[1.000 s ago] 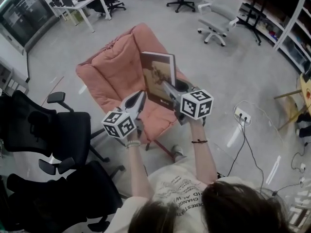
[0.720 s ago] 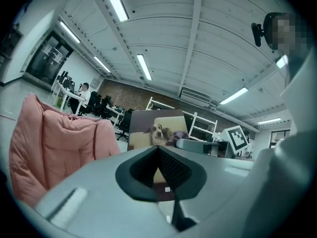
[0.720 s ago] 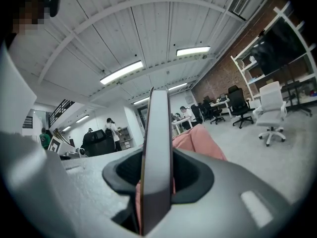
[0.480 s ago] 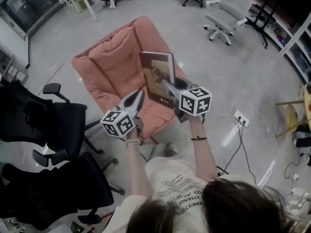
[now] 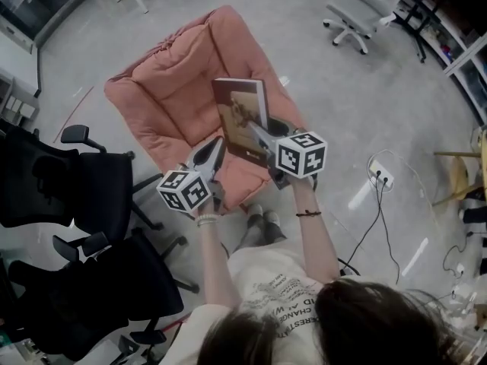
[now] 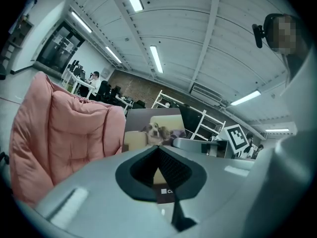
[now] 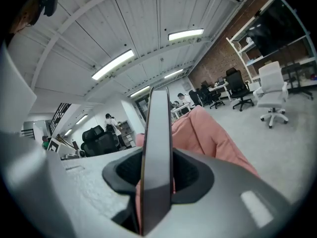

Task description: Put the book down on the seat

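Note:
A hardcover book [image 5: 242,116] with a dog picture on its cover stands upright over the pink cushioned chair [image 5: 163,101]. My right gripper [image 5: 256,134] is shut on its lower edge. In the right gripper view the book [image 7: 156,152] shows edge-on between the jaws, with the pink chair [image 7: 213,138] behind it. My left gripper [image 5: 216,149] hovers over the seat's front edge, left of the book, shut and holding nothing. The left gripper view looks past its jaws to the book's cover [image 6: 154,128] and the chair back [image 6: 59,128].
Two black office chairs [image 5: 68,196] [image 5: 91,303] stand close on the left. A white office chair [image 5: 365,10] is at the far right. A power strip with cables [image 5: 380,177] lies on the floor to the right. The person's feet [image 5: 259,223] are at the chair's front edge.
The person has stepped closer to the pink chair, so both grippers and the book now hang further over the seat. The grip on the book is unchanged.

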The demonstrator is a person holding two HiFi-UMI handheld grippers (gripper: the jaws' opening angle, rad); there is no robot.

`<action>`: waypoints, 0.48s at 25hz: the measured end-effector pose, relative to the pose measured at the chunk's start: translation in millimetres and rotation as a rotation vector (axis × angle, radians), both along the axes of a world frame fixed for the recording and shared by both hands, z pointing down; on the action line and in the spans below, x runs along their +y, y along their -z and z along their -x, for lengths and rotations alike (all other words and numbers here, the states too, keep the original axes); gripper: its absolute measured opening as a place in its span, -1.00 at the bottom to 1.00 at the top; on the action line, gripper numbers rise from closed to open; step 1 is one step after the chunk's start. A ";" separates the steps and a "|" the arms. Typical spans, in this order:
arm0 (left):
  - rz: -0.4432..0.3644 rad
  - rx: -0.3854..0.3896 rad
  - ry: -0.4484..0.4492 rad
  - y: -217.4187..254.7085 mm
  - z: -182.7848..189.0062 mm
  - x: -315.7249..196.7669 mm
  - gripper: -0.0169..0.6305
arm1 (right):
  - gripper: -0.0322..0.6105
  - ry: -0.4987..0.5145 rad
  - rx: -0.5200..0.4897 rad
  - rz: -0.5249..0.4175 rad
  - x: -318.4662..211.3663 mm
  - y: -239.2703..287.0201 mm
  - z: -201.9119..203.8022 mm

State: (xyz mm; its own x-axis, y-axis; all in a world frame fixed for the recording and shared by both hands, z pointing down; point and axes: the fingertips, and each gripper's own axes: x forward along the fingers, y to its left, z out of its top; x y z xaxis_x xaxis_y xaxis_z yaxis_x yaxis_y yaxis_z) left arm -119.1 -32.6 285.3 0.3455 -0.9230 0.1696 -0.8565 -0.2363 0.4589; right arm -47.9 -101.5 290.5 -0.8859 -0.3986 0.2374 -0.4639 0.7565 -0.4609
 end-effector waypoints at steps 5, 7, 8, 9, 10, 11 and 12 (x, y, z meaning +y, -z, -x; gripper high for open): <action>0.026 0.031 0.013 -16.2 24.5 -14.3 -0.98 | -0.44 0.013 0.013 0.045 -14.0 -21.0 21.0; 0.045 0.031 0.007 -25.7 31.5 -21.1 -0.98 | -0.44 0.016 0.024 0.053 -21.9 -29.3 28.4; 0.054 0.034 0.005 -30.4 34.7 -24.4 -0.98 | -0.44 0.018 0.028 0.059 -26.2 -33.2 32.1; 0.063 0.038 0.004 -34.7 37.8 -27.6 -0.98 | -0.44 0.020 0.032 0.066 -30.4 -37.1 35.8; 0.072 0.043 0.003 -39.2 40.7 -30.6 -0.98 | -0.44 0.023 0.035 0.074 -34.4 -41.2 39.4; 0.081 0.047 0.001 -44.1 43.4 -33.6 -0.98 | -0.44 0.027 0.039 0.082 -38.3 -45.7 42.9; 0.091 0.050 -0.003 -49.4 45.6 -36.6 -0.98 | -0.44 0.031 0.044 0.089 -42.3 -50.7 46.2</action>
